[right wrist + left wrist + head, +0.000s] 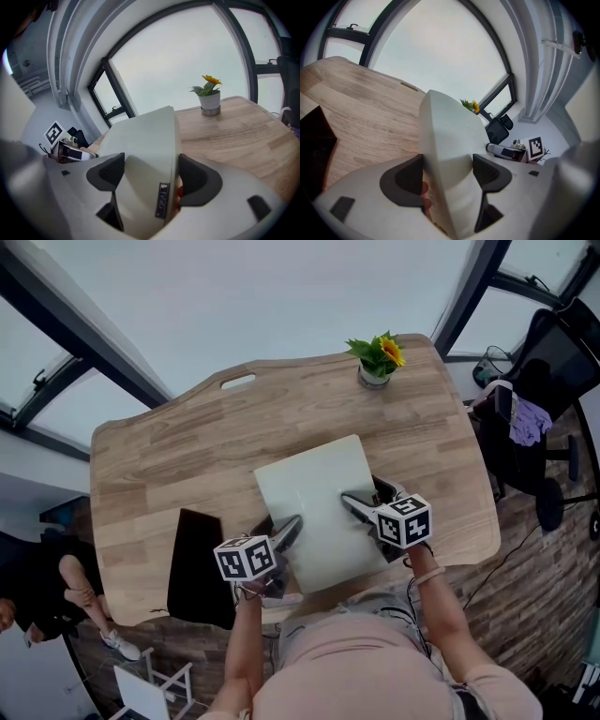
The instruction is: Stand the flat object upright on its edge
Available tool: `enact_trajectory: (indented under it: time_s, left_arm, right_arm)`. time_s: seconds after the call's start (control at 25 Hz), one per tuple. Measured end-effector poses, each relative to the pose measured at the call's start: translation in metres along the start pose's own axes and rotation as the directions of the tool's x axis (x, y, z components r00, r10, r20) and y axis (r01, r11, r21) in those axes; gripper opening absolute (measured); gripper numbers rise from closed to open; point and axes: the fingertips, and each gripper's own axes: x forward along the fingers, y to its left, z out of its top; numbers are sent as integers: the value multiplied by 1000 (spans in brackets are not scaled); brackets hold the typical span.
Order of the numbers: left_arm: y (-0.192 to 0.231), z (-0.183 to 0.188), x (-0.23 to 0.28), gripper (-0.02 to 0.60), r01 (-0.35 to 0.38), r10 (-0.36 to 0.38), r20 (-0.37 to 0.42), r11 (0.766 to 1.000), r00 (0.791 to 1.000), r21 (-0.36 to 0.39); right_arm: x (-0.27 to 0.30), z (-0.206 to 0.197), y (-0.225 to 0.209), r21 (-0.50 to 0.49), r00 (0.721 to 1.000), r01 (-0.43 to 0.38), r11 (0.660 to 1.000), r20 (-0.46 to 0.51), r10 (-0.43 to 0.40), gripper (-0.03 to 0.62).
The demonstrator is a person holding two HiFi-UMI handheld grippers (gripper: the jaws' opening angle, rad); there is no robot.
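A white flat slab (314, 507) lies tilted over the middle of the wooden table (187, 456), its near end lifted toward me. My left gripper (287, 529) grips its near left side and my right gripper (353, 505) its near right side. In the left gripper view the slab (450, 136) rises edge-on between the two dark pads of the left gripper (447, 171), which press on both its faces. In the right gripper view the slab (145, 136) likewise fills the wide gap of the right gripper (152, 176); a small label shows on its edge.
A potted sunflower (378, 360) stands at the table's far edge. A black flat sheet (197, 563) lies at the near left, overhanging the edge. A dark object (384, 489) peeks out under the slab's right side. An office chair (534, 418) stands right; a person (56, 587) sits lower left.
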Motion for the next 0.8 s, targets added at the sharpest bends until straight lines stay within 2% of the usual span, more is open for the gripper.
enact_trajectory:
  time_s: [0.8]
  left_arm:
    - [-36,9,-28,305,-32,24,86,995,996,93]
  right_arm:
    - [-40,19,19,-97,995,-8,995,103,18,354]
